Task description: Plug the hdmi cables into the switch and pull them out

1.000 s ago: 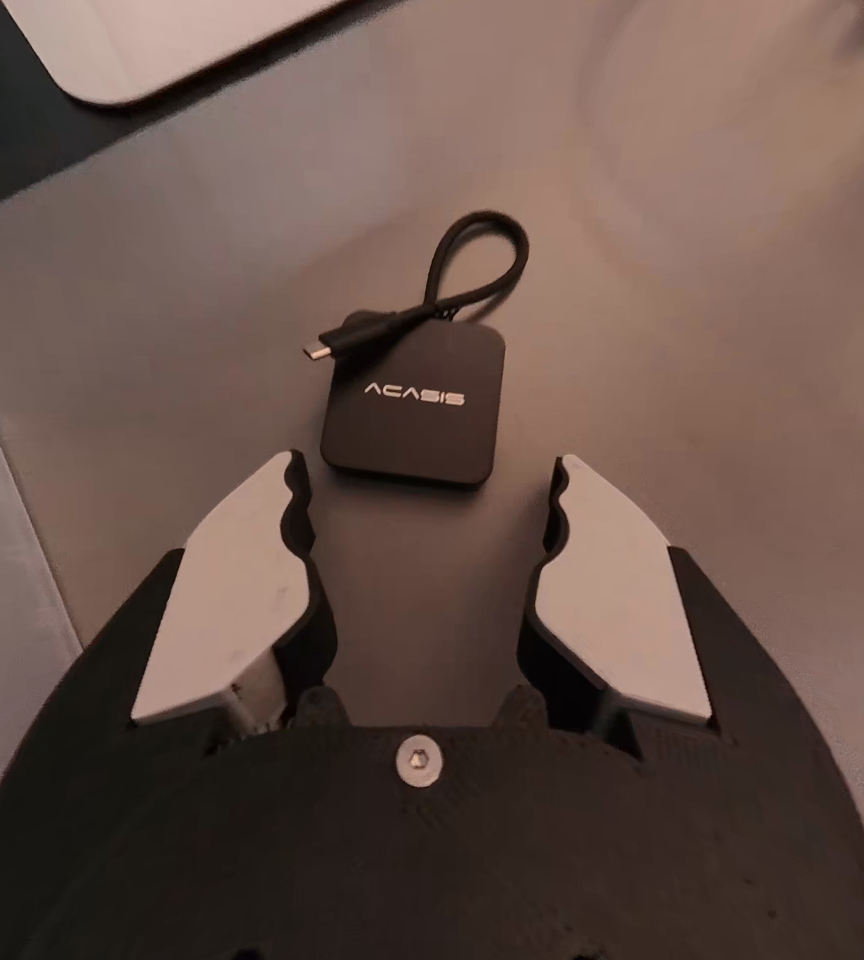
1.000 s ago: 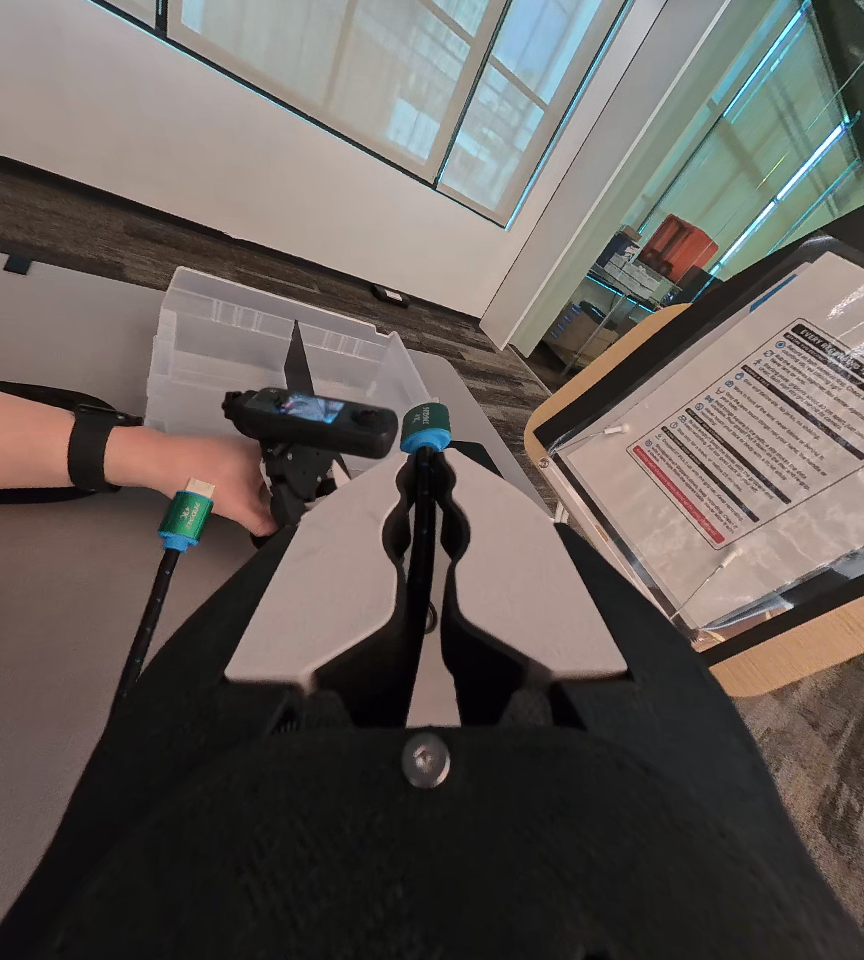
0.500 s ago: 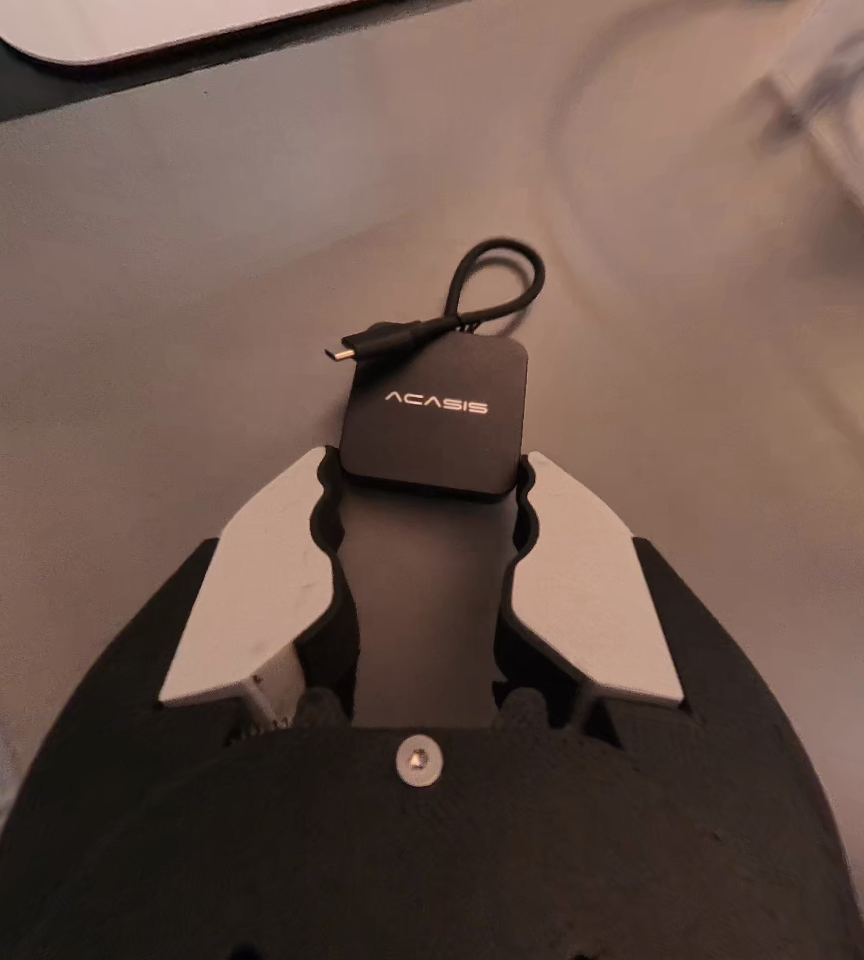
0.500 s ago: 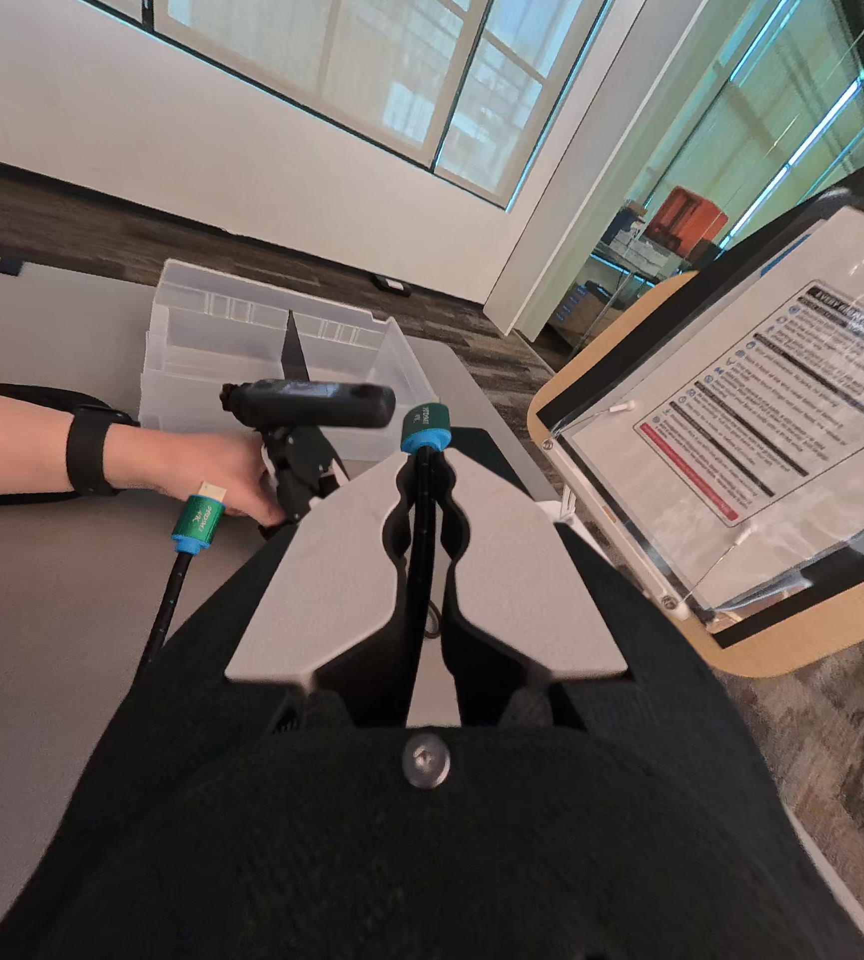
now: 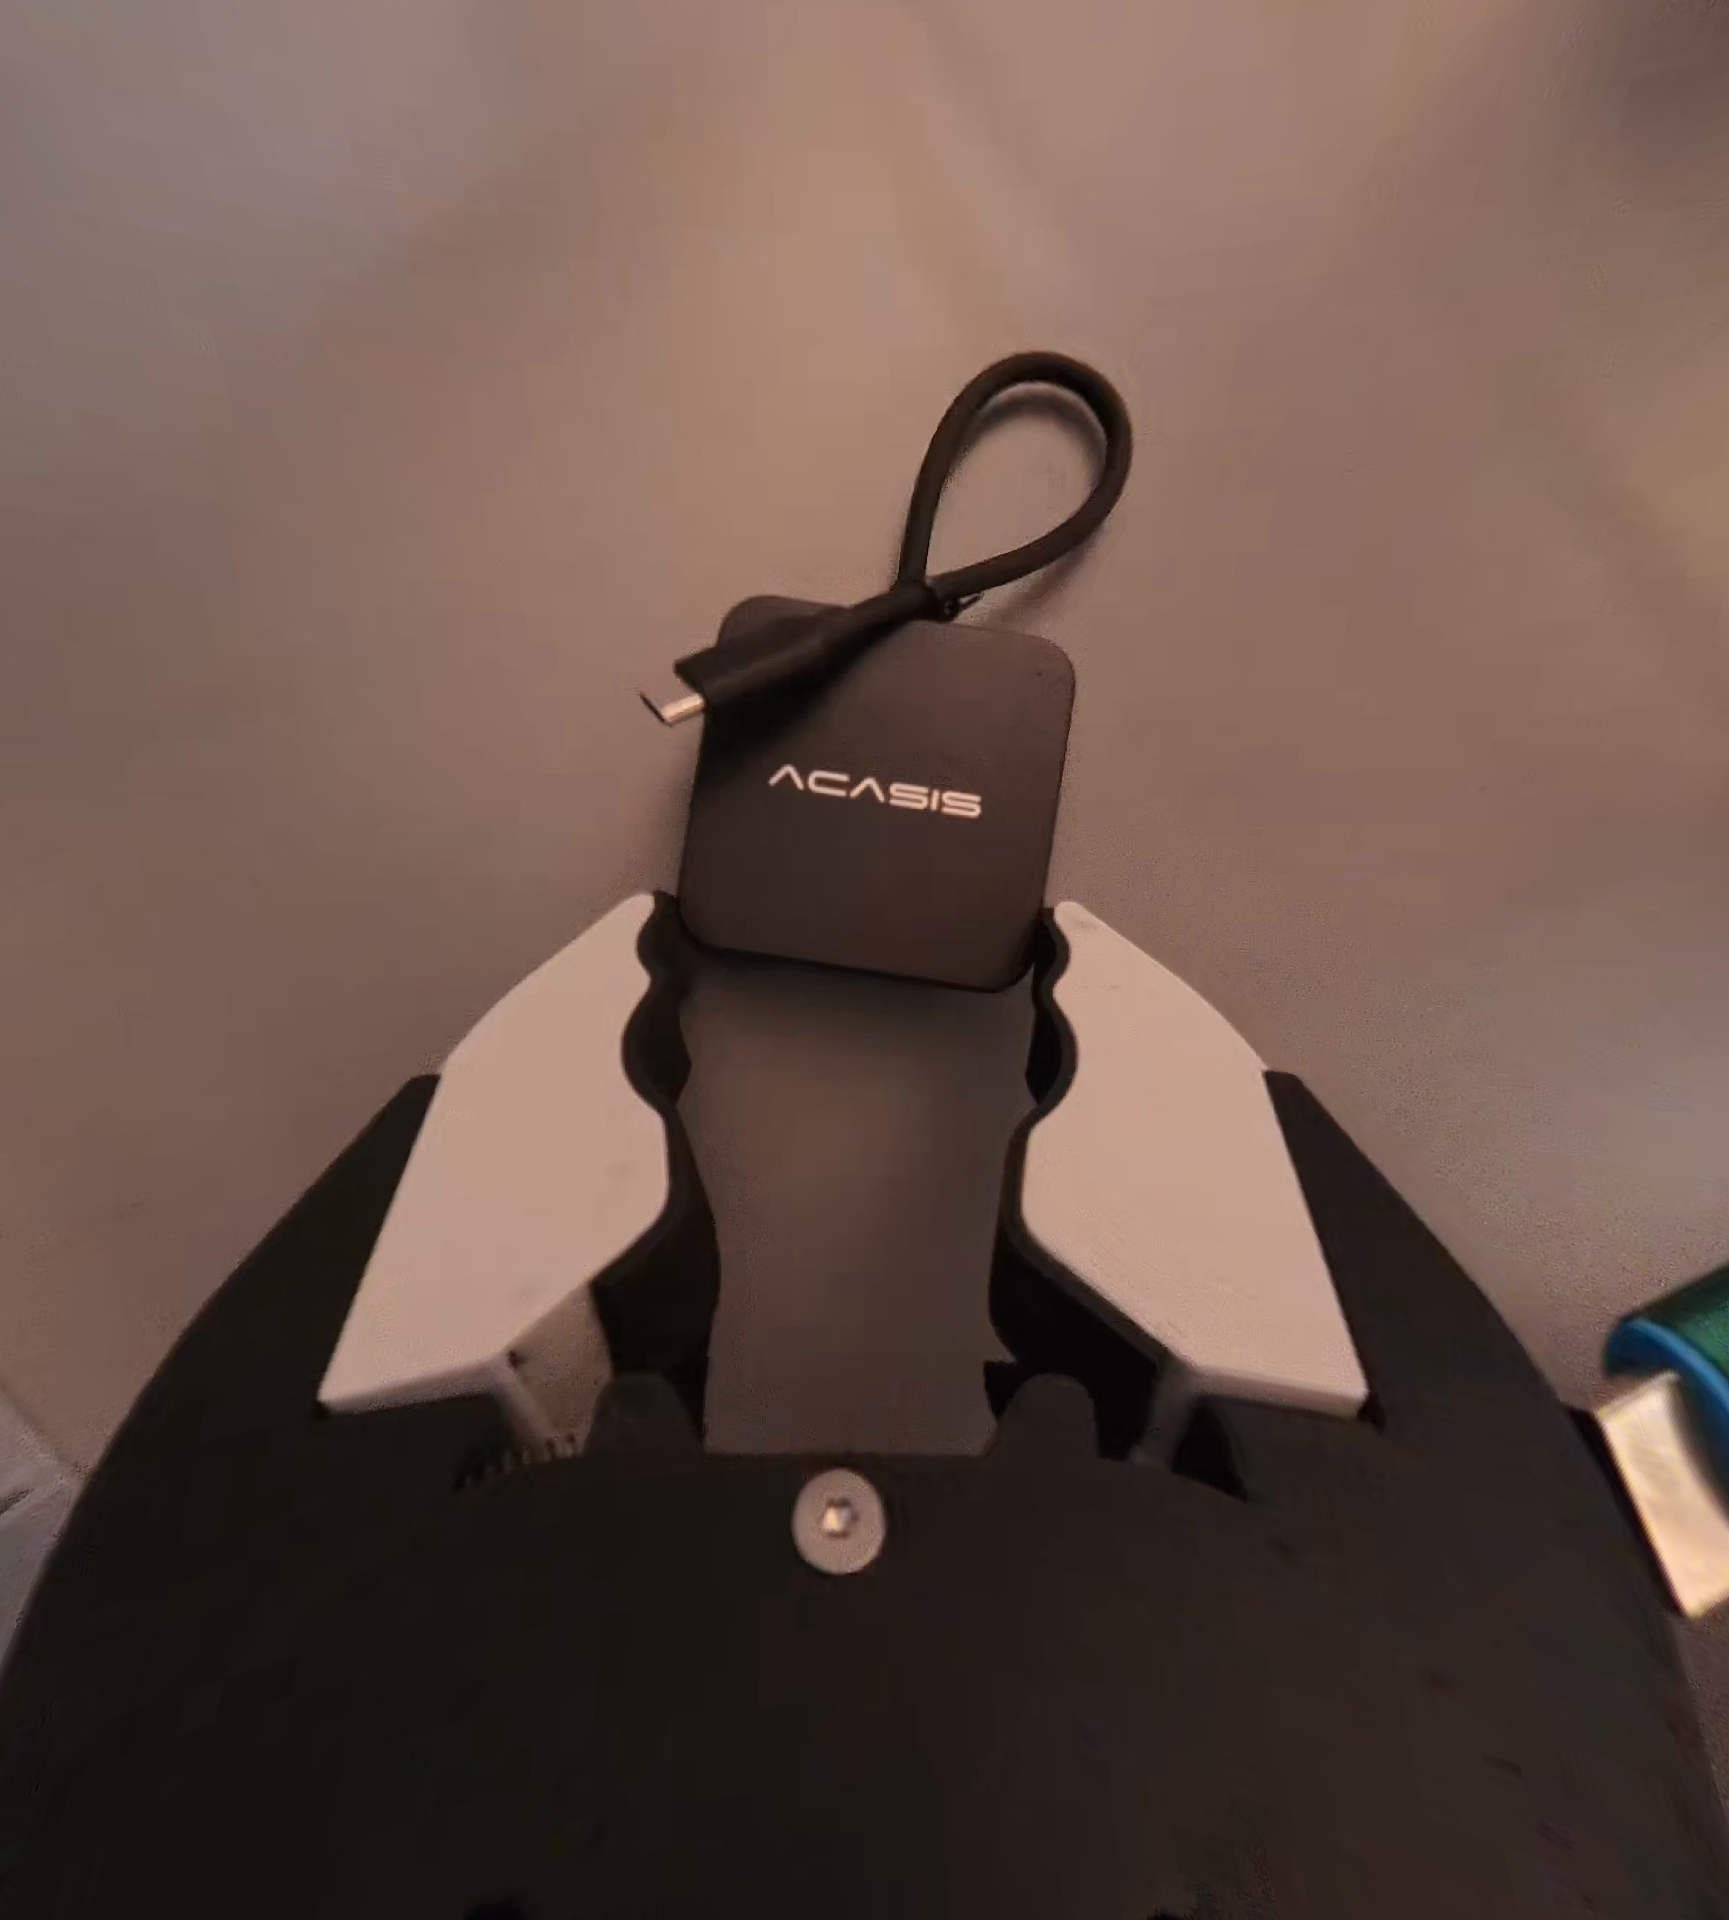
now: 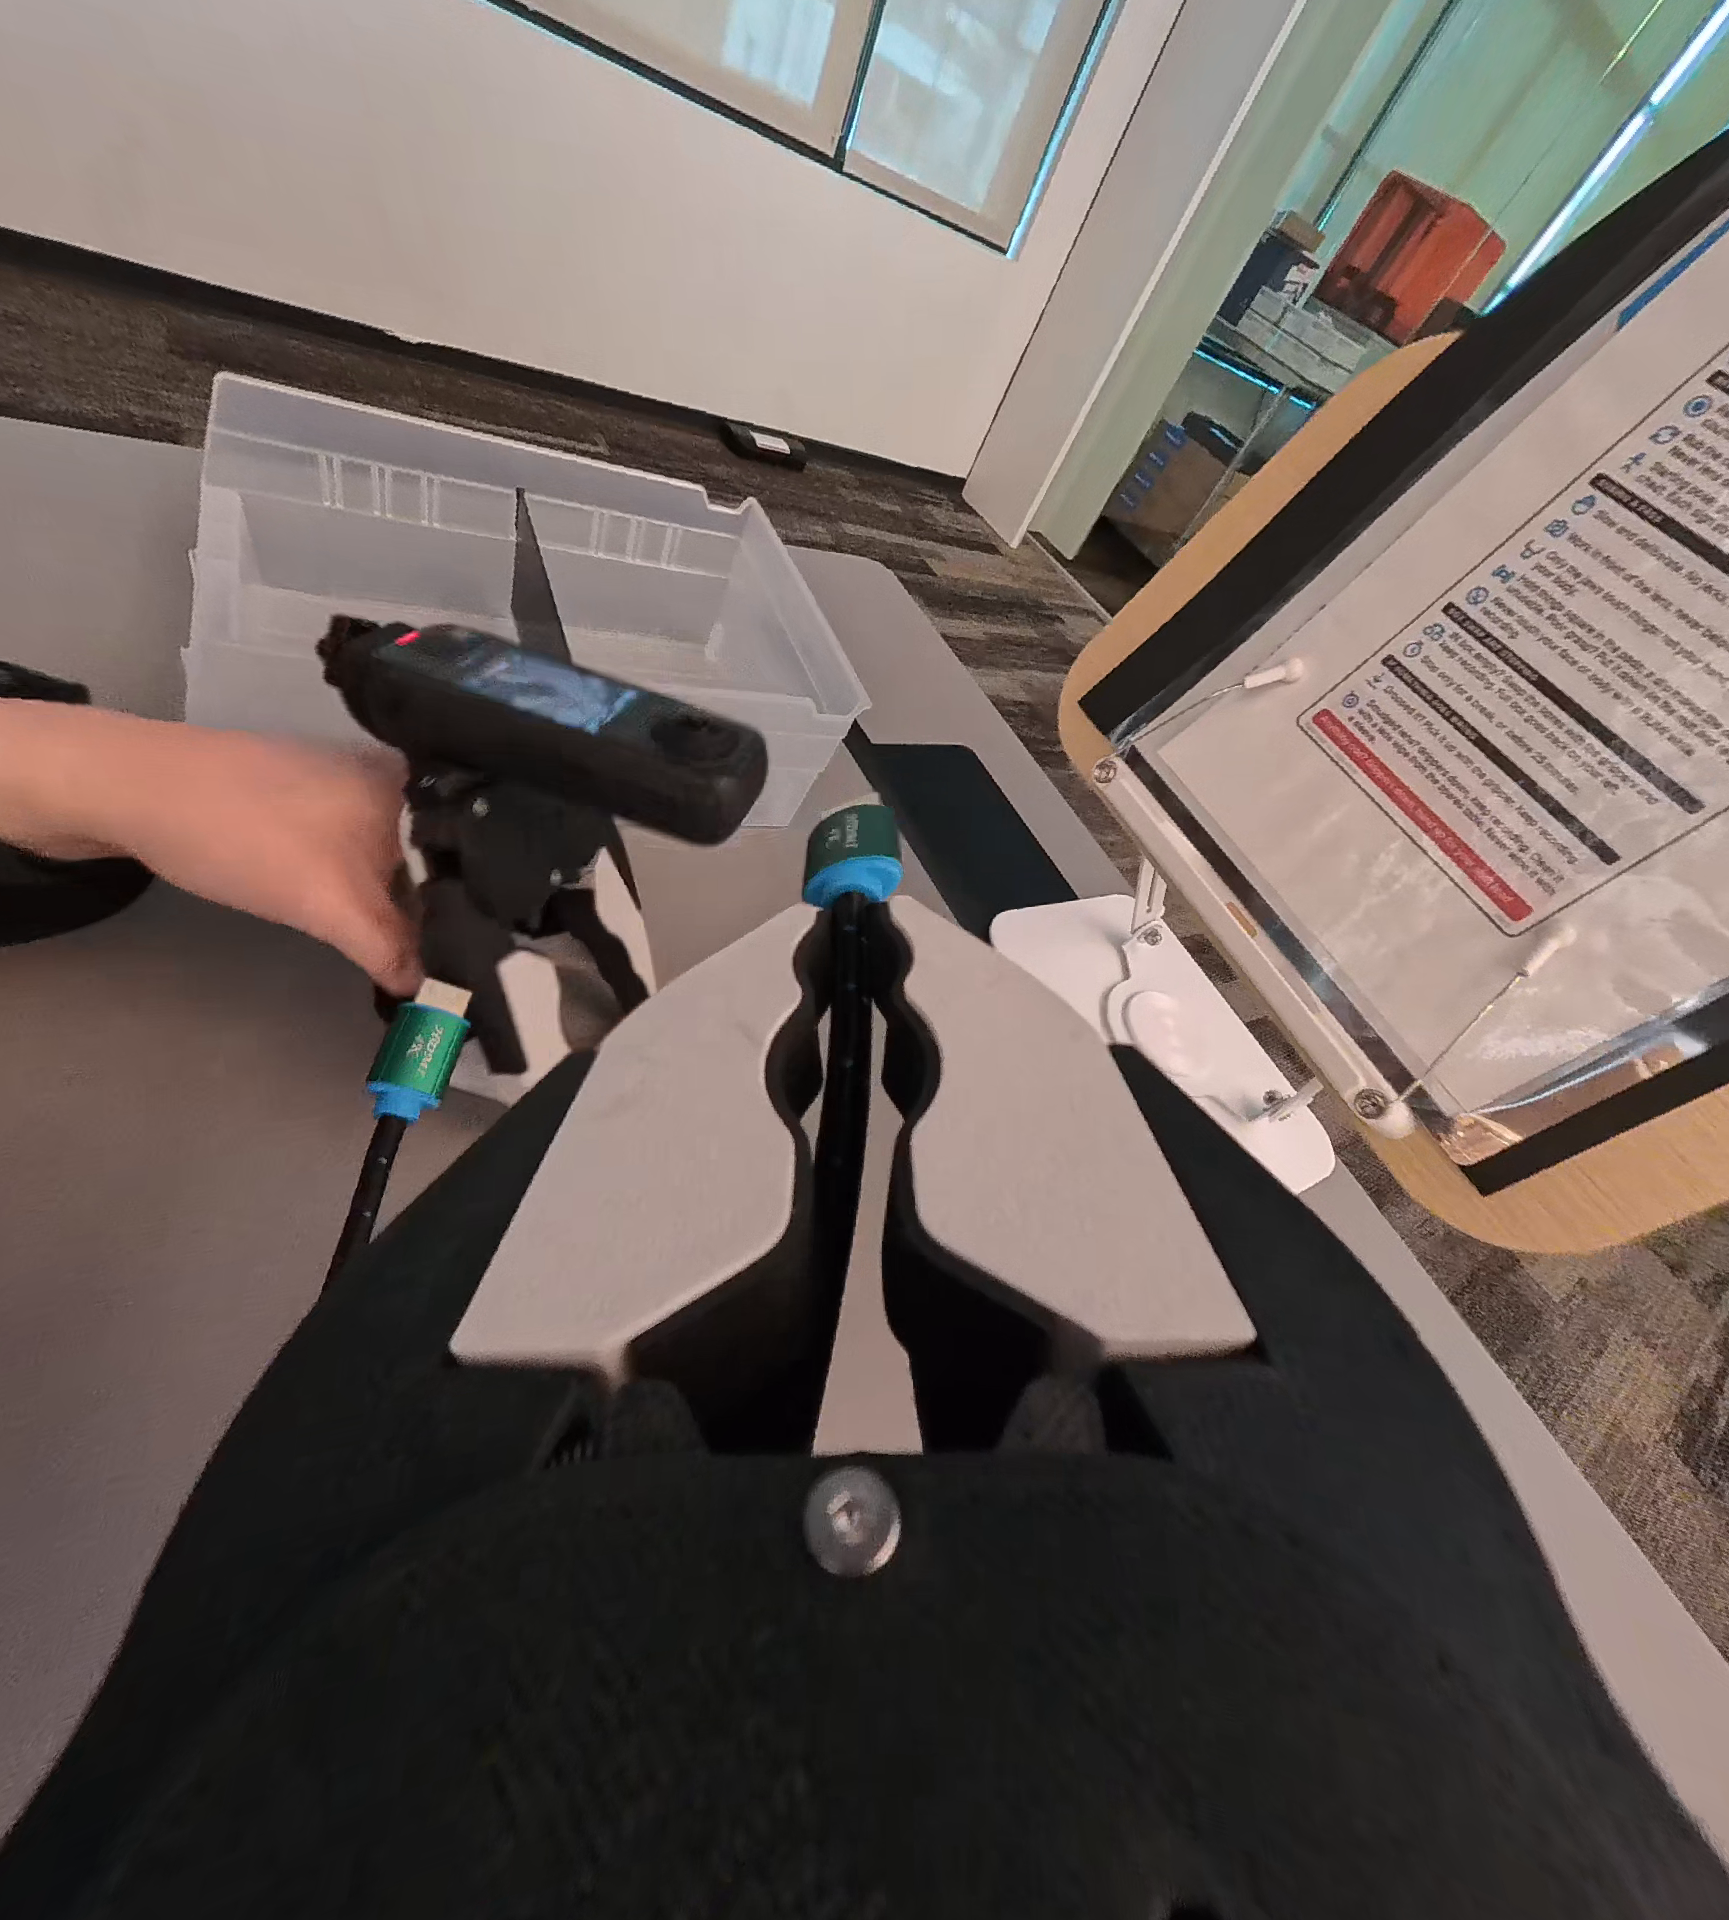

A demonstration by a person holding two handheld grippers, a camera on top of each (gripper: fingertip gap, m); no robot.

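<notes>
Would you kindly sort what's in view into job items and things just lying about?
Job:
black switch, gripped by left claw
HDMI cable, held in right claw
its free plug

Lying about:
clear bin
sign stand

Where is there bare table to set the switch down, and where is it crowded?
Free: the grey table beyond and left of the switch. Crowded: right of the left gripper, where an HDMI plug intrudes, and by the clear bin.
</notes>
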